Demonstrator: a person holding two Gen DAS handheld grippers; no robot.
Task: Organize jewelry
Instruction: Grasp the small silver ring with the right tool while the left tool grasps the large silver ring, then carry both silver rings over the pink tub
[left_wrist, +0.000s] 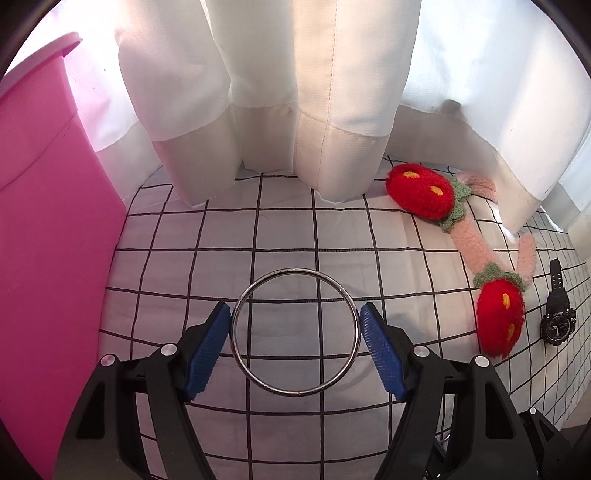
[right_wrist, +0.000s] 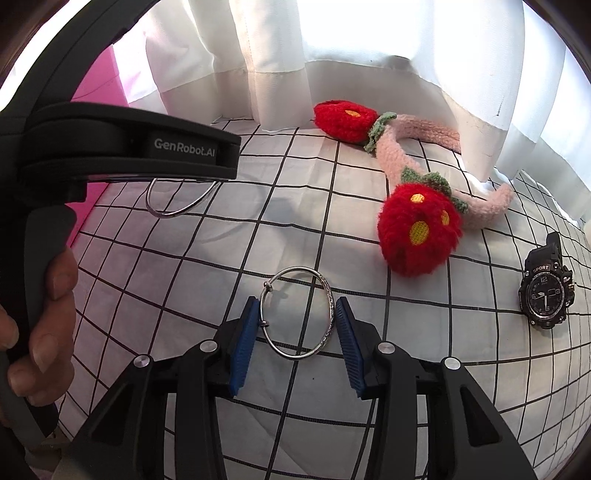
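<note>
Two blue pads of my left gripper (left_wrist: 295, 341) sit on either side of a plain silver bangle (left_wrist: 294, 331), each pad touching or just beside its rim; I cannot tell whether they grip it. Left of that bangle stands a pink bin (left_wrist: 48, 229); to its right lie a plush strawberry headband (left_wrist: 476, 243) and, further right, a black sport watch (left_wrist: 557, 314), all on a gridded cloth (left_wrist: 207, 236).

From my right wrist, the right gripper (right_wrist: 295, 323) stands apart around a patterned silver bangle (right_wrist: 297, 314), its pads near the rim but not clamped. Beyond that bangle to the left, my left hand (right_wrist: 40, 314) holds the other gripper; the watch (right_wrist: 546, 286) lies to the right.
</note>
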